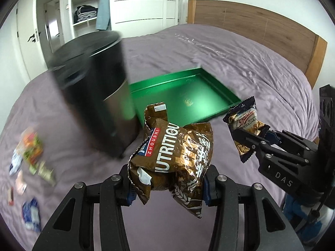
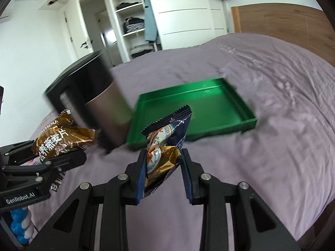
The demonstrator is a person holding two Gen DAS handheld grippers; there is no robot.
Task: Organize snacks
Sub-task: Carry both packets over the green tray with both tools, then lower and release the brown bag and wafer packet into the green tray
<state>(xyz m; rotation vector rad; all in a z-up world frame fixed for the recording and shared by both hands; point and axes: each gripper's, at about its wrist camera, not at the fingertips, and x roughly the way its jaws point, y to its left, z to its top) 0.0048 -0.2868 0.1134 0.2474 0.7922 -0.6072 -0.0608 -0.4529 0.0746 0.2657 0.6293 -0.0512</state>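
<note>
Left gripper (image 1: 169, 186): jaws clamped on a crumpled brown-gold oat bag (image 1: 173, 156), pads biting both sides of its lower half, bag held up off the bed. Printed side faces the left wrist camera, top flap sticking up toward the green tray (image 1: 234, 99).

Right gripper (image 2: 162, 173): clenched on a dark-blue butter cookie packet (image 2: 167, 140), pinched at its lower gold part, serrated top edge pointing up and leaning toward the tray. In the left wrist view it hangs just right of the oat bag, the two packs apart, not touching.

Tray: empty-looking shallow green rectangle lying flat on the purple bedspread (image 1: 261, 77), beyond both held packs. Both packs are short of the tray's near rim, in the air, not over its floor as far as I can tell.

Bin (image 1: 98, 96): dark lid, steel body, standing just left of the tray, touching or nearly touching its left edge; motion blur, can't tell which.

Loose snack packets (image 1: 31, 159) scattered on the bedspread well left of the tray, past the bin; blurred, labels unreadable.

Wooden headboard (image 1: 251, 27) far behind the tray, white wardrobe (image 1: 88, 6) with folded clothes behind the bin.
</note>
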